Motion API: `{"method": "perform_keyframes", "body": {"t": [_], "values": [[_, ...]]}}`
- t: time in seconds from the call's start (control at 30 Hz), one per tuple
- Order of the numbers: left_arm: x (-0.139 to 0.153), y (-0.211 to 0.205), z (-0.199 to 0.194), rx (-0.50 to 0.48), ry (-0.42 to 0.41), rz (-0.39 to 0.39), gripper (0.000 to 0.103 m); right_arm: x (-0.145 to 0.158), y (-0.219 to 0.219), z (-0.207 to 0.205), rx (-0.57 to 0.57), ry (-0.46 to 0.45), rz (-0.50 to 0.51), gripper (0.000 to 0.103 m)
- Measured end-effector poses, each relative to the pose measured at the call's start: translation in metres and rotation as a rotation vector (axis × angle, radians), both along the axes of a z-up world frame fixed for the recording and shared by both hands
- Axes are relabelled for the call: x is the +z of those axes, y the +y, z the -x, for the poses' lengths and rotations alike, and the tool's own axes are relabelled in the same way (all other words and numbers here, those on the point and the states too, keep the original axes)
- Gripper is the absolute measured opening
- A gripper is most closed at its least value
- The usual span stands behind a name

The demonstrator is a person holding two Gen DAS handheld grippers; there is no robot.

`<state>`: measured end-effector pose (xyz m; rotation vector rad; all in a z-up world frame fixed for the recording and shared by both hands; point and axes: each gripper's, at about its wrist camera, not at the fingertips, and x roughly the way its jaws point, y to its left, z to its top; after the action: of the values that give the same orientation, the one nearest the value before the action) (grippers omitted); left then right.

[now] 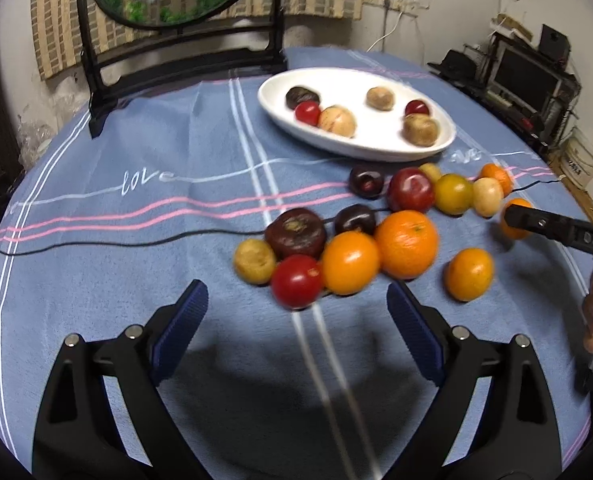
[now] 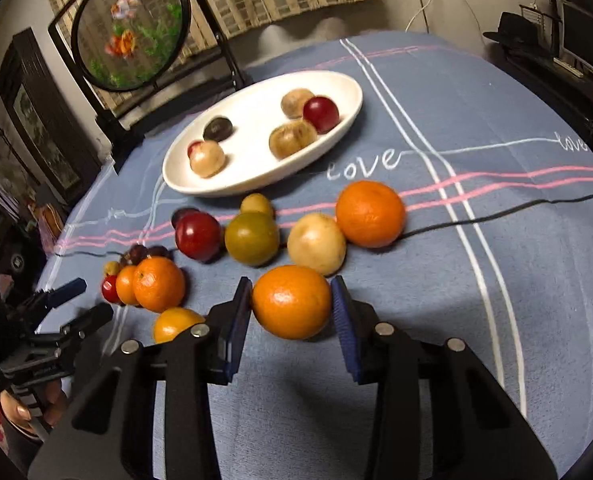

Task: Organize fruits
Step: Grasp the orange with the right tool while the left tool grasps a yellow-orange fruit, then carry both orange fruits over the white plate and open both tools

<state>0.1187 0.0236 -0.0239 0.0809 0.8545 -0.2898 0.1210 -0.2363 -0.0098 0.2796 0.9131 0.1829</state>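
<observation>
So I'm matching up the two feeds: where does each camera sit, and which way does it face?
Left wrist: on the left gripper, open, facing across the fruit pile toward the white plate; the right gripper enters from the right.
Right wrist: on the right gripper, its pads flanking an orange; the left gripper shows at left.
Both share plate and blue tablecloth.

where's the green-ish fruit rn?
Right wrist view: the green fruit lies on the cloth just below the white dish, between a red fruit and a pale yellow fruit.

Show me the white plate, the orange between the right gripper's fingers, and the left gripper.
white plate point(image 2: 328, 136): right wrist view, bare right rim.
orange point(image 2: 291, 302): right wrist view, middle of peel.
left gripper point(image 1: 297, 302): left wrist view, midway between fingertips.
</observation>
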Motion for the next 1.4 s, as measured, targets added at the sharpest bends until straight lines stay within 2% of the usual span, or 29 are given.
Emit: {"method": "perform_keyframes", "body": {"t": [0.1, 0.3, 0.5, 0.63, 0.67, 0.77, 0.83, 0.93, 1.17, 1.4], "values": [[0.004, -0.013, 0.007, -0.036, 0.017, 0.022, 0.093, 0.005, -0.003, 0.002, 0.004, -0.023, -0.014, 0.040], [0.003, -0.053, 0.020, -0.082, 0.063, 0.001, 0.093, 0.012, -0.001, 0.007, 0.022, -0.060, -0.011, 0.040], [-0.001, -0.088, 0.014, -0.031, 0.142, 0.014, 0.093, 0.019, -0.010, 0.010, 0.011, -0.080, -0.047, 0.040], [-0.003, -0.104, 0.008, 0.002, 0.150, -0.009, 0.091, 0.023, -0.017, 0.012, -0.001, -0.098, -0.068, 0.040], [-0.006, -0.107, 0.005, 0.015, 0.163, -0.007, 0.088, 0.022, -0.019, 0.012, -0.005, -0.098, -0.074, 0.040], [-0.014, -0.112, -0.006, 0.054, 0.217, 0.013, 0.061, 0.021, -0.020, 0.012, -0.005, -0.092, -0.082, 0.040], [-0.019, -0.116, -0.010, 0.070, 0.243, 0.033, 0.056, 0.020, -0.019, 0.012, 0.000, -0.091, -0.081, 0.040], [-0.020, -0.126, -0.011, 0.078, 0.218, -0.020, 0.044, 0.020, -0.017, 0.013, 0.010, -0.090, -0.076, 0.040], [-0.017, -0.119, -0.001, 0.046, 0.196, -0.007, 0.043, 0.018, -0.015, 0.013, 0.020, -0.081, -0.060, 0.040], [0.006, -0.098, 0.015, 0.014, 0.144, -0.007, 0.043, 0.016, -0.012, 0.013, 0.025, -0.075, -0.040, 0.040]]}}
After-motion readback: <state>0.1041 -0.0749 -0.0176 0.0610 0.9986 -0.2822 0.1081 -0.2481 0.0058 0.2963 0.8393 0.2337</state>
